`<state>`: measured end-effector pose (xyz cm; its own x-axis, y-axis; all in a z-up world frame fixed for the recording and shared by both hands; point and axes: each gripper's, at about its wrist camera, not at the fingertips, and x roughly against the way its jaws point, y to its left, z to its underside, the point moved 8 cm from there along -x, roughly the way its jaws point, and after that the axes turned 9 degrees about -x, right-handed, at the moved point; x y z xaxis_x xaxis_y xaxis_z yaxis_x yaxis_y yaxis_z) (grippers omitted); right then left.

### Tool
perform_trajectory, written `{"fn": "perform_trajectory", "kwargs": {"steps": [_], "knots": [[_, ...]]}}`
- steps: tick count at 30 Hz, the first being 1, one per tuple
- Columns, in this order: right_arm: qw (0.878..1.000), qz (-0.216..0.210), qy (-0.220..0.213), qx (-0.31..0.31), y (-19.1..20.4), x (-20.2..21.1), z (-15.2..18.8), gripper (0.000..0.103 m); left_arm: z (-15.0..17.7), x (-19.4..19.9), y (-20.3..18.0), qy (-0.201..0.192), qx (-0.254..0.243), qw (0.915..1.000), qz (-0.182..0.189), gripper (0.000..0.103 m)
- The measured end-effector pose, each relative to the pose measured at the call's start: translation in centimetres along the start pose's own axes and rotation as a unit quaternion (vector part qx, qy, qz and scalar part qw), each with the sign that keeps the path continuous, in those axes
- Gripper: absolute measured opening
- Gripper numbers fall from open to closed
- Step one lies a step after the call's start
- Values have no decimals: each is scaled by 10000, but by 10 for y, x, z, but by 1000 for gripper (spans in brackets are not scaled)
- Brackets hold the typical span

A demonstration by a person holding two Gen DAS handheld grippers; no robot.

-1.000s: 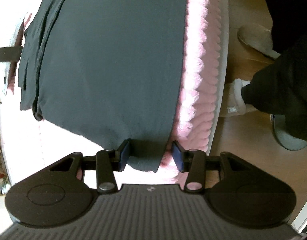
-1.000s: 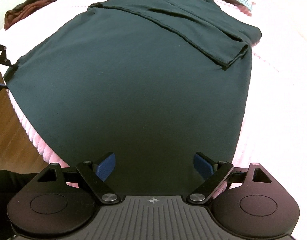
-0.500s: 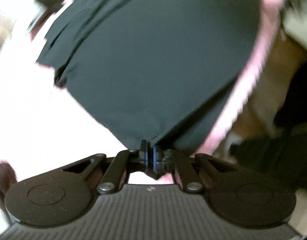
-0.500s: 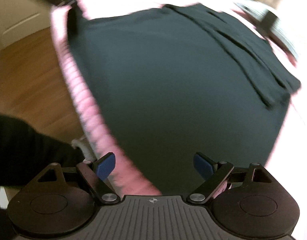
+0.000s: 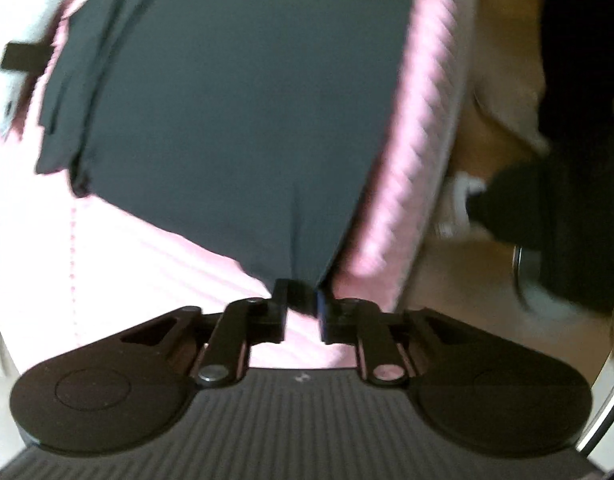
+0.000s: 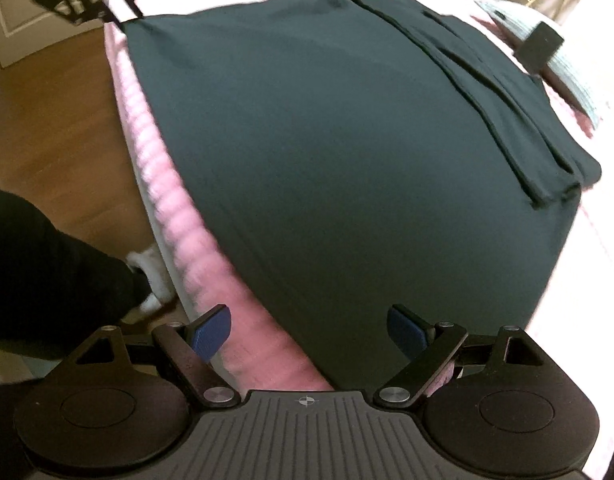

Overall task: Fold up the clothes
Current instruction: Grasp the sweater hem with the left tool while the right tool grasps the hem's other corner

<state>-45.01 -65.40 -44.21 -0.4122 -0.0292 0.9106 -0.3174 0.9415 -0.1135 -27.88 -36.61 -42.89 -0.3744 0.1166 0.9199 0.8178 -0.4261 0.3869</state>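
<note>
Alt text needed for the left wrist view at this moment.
The left gripper pinches a corner of a dark garment spread flat on a pink bedspread. To the right, blurred, are wooden floor and the person's dark trouser leg.

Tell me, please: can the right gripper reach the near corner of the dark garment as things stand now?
Probably yes. The right gripper is open, and the dark garment lies flat on the pink bedcover with its near corner between the fingers; nothing covers it.
</note>
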Motion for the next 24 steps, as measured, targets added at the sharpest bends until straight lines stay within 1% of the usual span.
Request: {"fn": "perform_trajectory", "kwargs": {"steps": [1, 3, 4, 5, 7, 10, 13, 15, 18, 19, 20, 21, 22, 23, 24], "knots": [[10000, 11, 33, -3, -3, 0, 2, 88, 1, -3, -6, 58, -94, 9999, -79, 18], [10000, 6, 73, -24, -7, 0, 3, 88, 2, -5, -13, 89, -178, 9995, -233, 25], [10000, -1, 81, -26, -8, -1, 3, 88, 3, -5, -15, 83, -224, 9992, -319, 32], [10000, -4, 81, -11, -8, -1, 1, 88, 3, -5, -18, 73, -323, 9984, -455, 36], [10000, -12, 79, 20, -7, -2, -1, 88, 4, -6, -26, 68, -460, 9971, -609, 36], [10000, -13, 54, 14, -6, -3, -8, 88, 8, -12, -32, -21, -796, 9920, -976, 37], [10000, 11, 20, -29, -7, -4, -13, 88, 9, -18, -36, -181, -1243, 9826, -1367, 40], [10000, 33, -2, -67, -10, -4, -17, 88, 9, -26, -38, -303, -1578, 9751, -1530, 41], [9999, 86, -32, -87, -14, -2, -22, 88, 10, -31, -44, -514, -2031, 9644, -1611, 39], [9999, 104, -32, -85, -15, -2, -22, 88, 11, -30, -44, -594, -2101, 9635, -1551, 33], [9999, 122, -18, -67, -15, -1, -19, 88, 12, -28, -43, -723, -2070, 9652, -1422, 19], [9999, 140, -3, -49, -15, 0, -17, 88, 11, -25, -39, -831, -1943, 9688, -1296, 17], [9999, 159, 12, -32, -15, 0, -15, 88, 11, -21, -35, -934, -1817, 9718, -1178, 13], [9998, 177, 26, -14, -15, 1, -12, 88, 10, -17, -29, -1001, -1703, 9739, -1120, 10], [9998, 195, 41, 4, -15, 2, -10, 88, 9, -12, -23, -1066, -1583, 9758, -1065, 9]]}}
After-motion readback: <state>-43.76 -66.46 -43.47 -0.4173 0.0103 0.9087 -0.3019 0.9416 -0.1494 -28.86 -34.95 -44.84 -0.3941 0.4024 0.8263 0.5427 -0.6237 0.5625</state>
